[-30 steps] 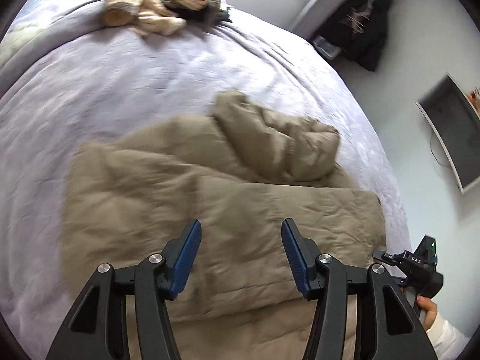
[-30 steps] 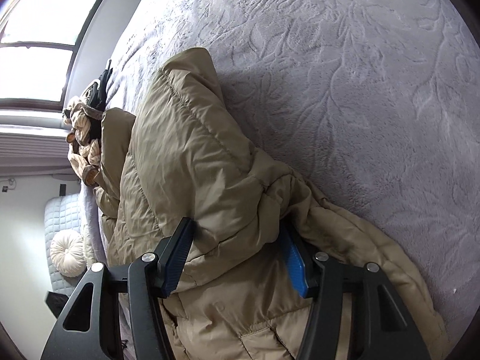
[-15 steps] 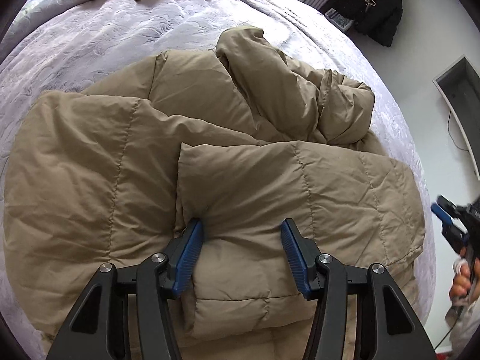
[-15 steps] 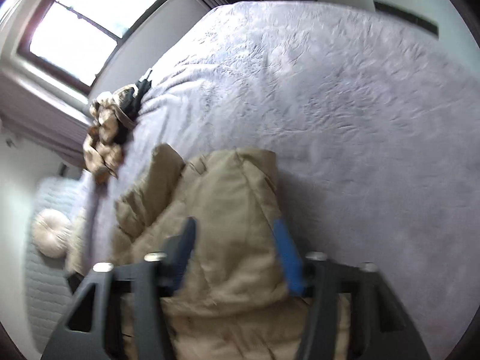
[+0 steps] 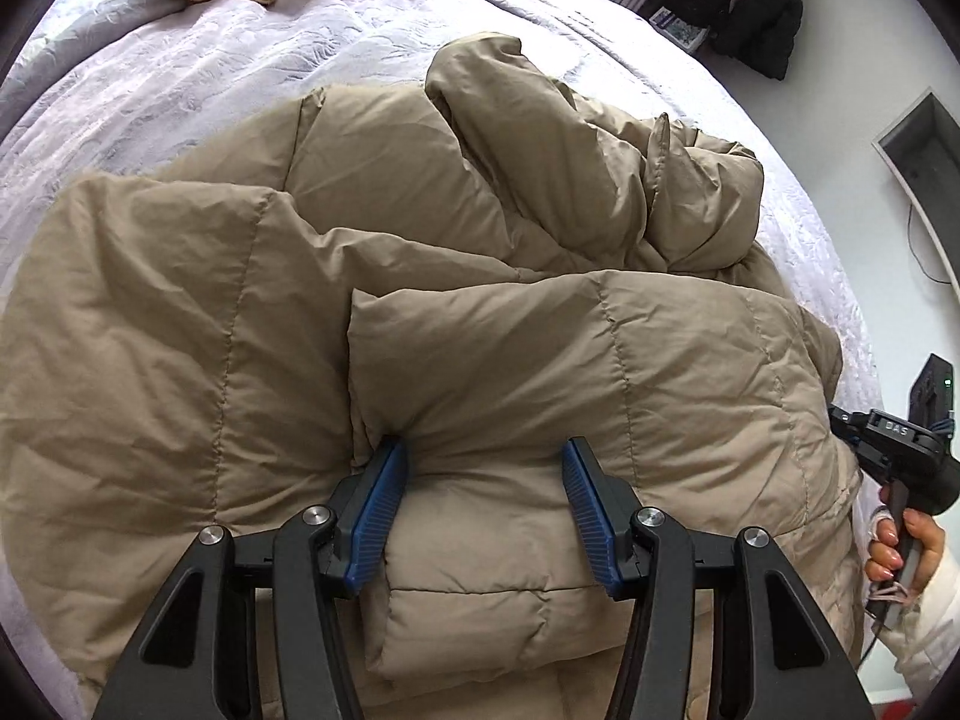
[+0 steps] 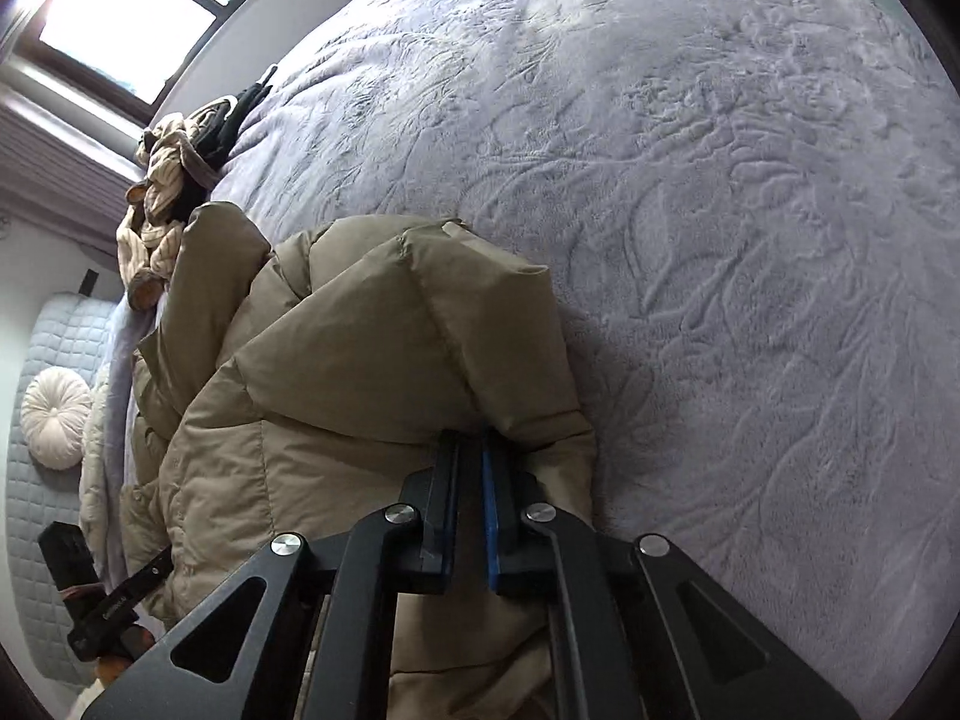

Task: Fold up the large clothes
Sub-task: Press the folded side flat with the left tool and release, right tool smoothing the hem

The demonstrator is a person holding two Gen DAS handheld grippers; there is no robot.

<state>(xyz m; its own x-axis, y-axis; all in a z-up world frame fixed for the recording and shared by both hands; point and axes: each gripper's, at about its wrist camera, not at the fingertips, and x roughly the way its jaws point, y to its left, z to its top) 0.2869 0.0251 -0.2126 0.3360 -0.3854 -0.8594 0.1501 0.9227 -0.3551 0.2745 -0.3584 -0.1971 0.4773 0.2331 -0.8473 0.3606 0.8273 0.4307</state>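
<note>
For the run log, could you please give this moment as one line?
left gripper: open over jacket | right gripper: jaws just closed on jacket fold | bed: jacket part-folded

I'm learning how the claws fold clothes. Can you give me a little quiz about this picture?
1. True or false: the right claw is pinched shut on the tan puffy coat.
2. What does the coat lie on?
A. a wooden floor
B. a lilac bedspread
C. a chair
3. Fill in: the left claw has its blue pads ____ apart, with a padded fold of the coat between them.

Key
1. True. Its jaws are closed on a fold at the coat's edge.
2. B.
3. Wide.
</note>
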